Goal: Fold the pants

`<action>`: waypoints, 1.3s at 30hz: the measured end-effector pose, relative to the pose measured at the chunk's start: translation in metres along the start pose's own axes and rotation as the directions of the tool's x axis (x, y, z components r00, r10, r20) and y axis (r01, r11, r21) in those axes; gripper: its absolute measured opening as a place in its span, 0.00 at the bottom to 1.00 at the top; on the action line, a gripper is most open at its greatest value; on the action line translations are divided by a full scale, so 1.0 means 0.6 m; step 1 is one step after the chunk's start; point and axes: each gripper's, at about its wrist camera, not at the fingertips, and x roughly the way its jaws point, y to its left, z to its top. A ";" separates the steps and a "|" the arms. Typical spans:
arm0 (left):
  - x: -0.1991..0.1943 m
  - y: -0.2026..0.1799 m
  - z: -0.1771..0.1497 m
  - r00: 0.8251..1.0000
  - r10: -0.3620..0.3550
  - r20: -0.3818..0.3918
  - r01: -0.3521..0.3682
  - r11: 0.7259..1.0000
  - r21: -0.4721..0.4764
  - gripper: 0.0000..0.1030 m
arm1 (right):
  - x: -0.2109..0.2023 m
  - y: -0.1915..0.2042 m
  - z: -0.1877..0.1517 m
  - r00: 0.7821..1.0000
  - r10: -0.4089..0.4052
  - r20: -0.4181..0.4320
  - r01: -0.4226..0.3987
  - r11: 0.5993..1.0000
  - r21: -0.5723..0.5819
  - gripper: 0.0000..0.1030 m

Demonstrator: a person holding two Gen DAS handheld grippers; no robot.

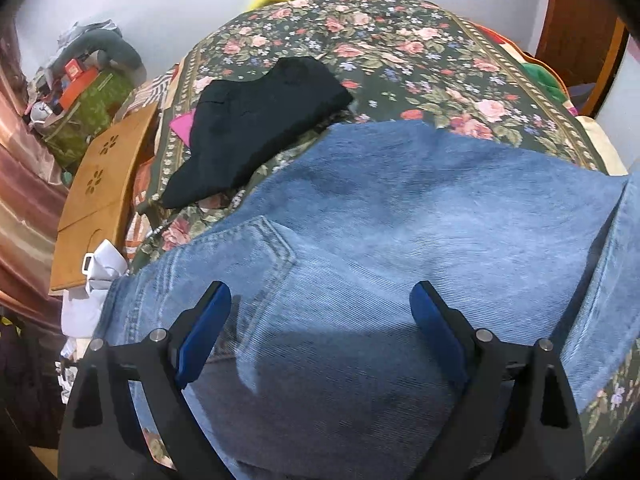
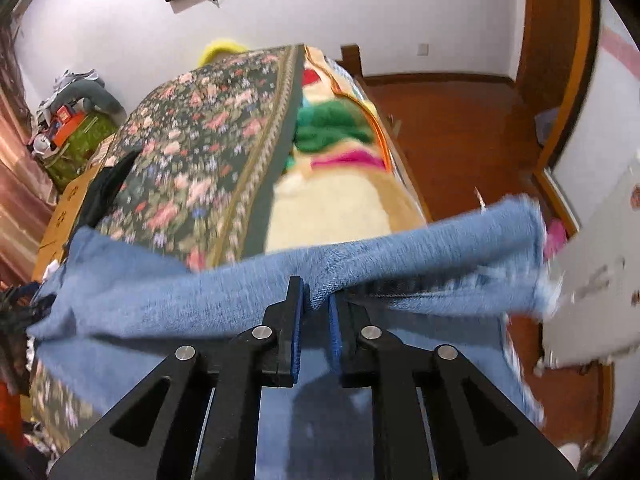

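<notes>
The jeans lie spread across the near part of a bed, over a flowered bedspread, with a back pocket and its stitching showing toward the left. The left gripper hangs just above the denim with its blue pads set wide apart; nothing is between them and they grip nothing, though their shadow falls on the cloth below. The right gripper has its jaws nearly together, pinching a fold of the jeans, and a band of denim stretches out to both sides of the pinch, lifted off the bed. That view is blurred, so the frayed end at the far right is probably a leg hem, but I cannot be sure. A dark garment lies on the bedspread beyond the jeans, close to their far edge. A wooden board with flower-shaped cutouts stands beside the bed on the left, with a white cloth at its foot.
</notes>
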 end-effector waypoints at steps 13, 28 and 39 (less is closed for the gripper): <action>-0.024 -0.063 -0.002 1.000 -0.009 0.005 0.009 0.999 0.032 0.89 | -0.085 0.017 0.010 0.995 0.031 0.093 -0.027 0.999 -0.046 0.48; -0.058 -0.121 -0.028 0.994 -0.106 0.027 0.104 0.992 0.074 0.90 | 0.135 0.235 0.047 0.952 0.138 -0.274 -0.219 0.931 -0.291 0.48; -0.059 -0.126 -0.017 0.992 -0.123 0.032 0.120 0.989 0.084 0.90 | 0.112 0.195 -0.035 0.902 0.129 -0.412 -0.268 0.915 -0.301 0.48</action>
